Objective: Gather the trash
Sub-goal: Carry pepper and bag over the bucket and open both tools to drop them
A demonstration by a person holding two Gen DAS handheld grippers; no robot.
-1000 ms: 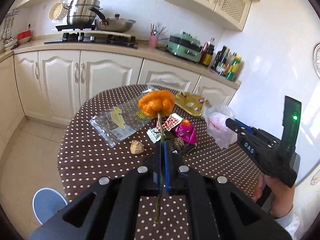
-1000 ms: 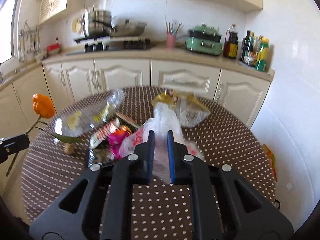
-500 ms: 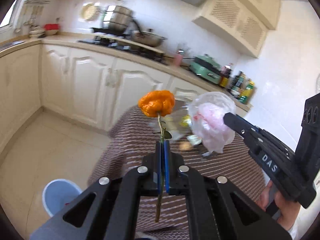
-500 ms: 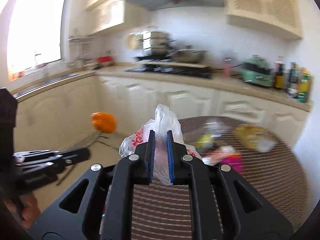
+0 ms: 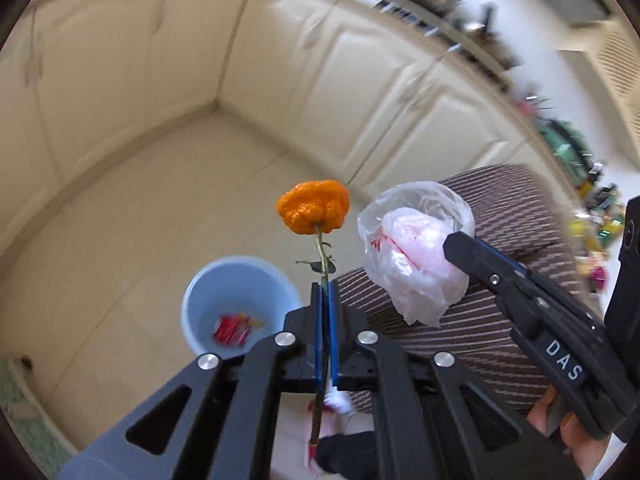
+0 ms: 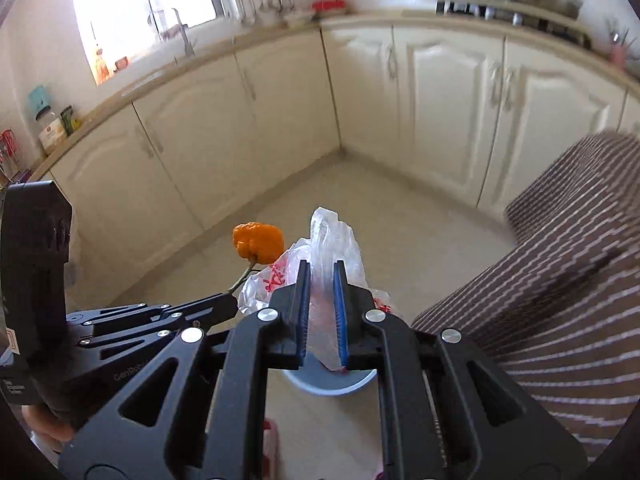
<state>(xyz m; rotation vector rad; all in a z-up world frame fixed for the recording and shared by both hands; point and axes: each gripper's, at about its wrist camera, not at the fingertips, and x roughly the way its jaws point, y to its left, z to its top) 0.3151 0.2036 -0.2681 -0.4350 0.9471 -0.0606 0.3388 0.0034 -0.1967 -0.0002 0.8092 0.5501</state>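
My left gripper (image 5: 325,286) is shut on the thin green stem of an orange flower (image 5: 313,206), whose head stands up above the fingers. Below and to the left on the floor sits a pale blue bin (image 5: 240,304) with a red wrapper (image 5: 232,328) in its bottom. My right gripper (image 6: 322,266) is shut on a crumpled clear plastic bag with red print (image 6: 336,240); the same bag (image 5: 416,252) hangs to the right of the flower in the left wrist view. The bin's rim (image 6: 332,388) shows just under the right fingers. The flower (image 6: 258,242) hangs left of the bag.
Cream kitchen cabinets (image 6: 440,100) line two walls and meet in a corner behind the beige tiled floor (image 5: 140,220). The brown dotted tablecloth (image 6: 560,300) drapes over the table edge at the right. A person's hand (image 5: 576,436) holds the right gripper; a shoe (image 5: 340,400) shows below.
Both grippers have swung left, away from the table and downward, carrying the flower and the bag. The blue bin has come from the lower left edge to just beneath the fingers.
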